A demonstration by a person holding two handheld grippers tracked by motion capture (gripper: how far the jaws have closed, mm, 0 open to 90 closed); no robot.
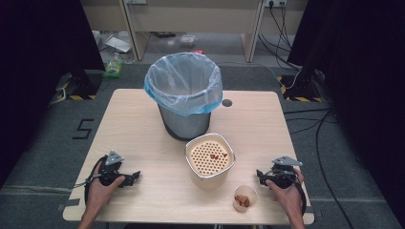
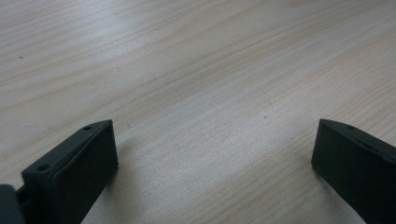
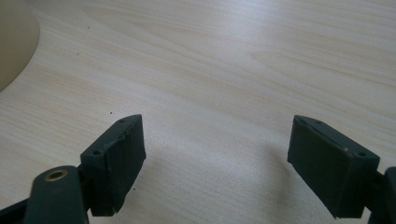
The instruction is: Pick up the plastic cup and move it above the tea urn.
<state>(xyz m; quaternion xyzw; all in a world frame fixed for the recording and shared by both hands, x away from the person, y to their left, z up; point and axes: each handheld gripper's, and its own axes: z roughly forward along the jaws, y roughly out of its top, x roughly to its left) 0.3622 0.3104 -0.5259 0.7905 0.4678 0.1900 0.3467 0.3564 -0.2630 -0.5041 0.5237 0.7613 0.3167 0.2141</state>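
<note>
Desk (image 1: 143,119): pale wood top, carrying everything listed below.

Waste bin (image 1: 184,100): grey, lined with a blue-rimmed clear bag, upright near the middle of the far edge; probably parked there so that scraps can be dropped in from either hand.

Strainer container (image 1: 209,160): cream tub with a perforated insert, just in front of the bin, centre of the desk. A few brown bits (image 1: 219,155) lie on the holes, likely left to drain.

Small cup (image 1: 245,197): clear, close to the near edge, right of centre, holding brown pieces (image 1: 242,200); the item nearest the right gripper and, by judgement, the thing to be handled.

Left gripper (image 1: 134,176): near left corner, resting low over bare wood, jaws spread wide, nothing between them.

Right gripper (image 1: 260,175): near right corner, just beside the cup, jaws at full spread, empty.

View notes: the high view gives the whole layout. The left gripper view adds the wood grain between the two pads (image 2: 79,170). The right gripper view adds a curved cream edge at its upper left, which cannot be told apart as tub or cup.
</note>
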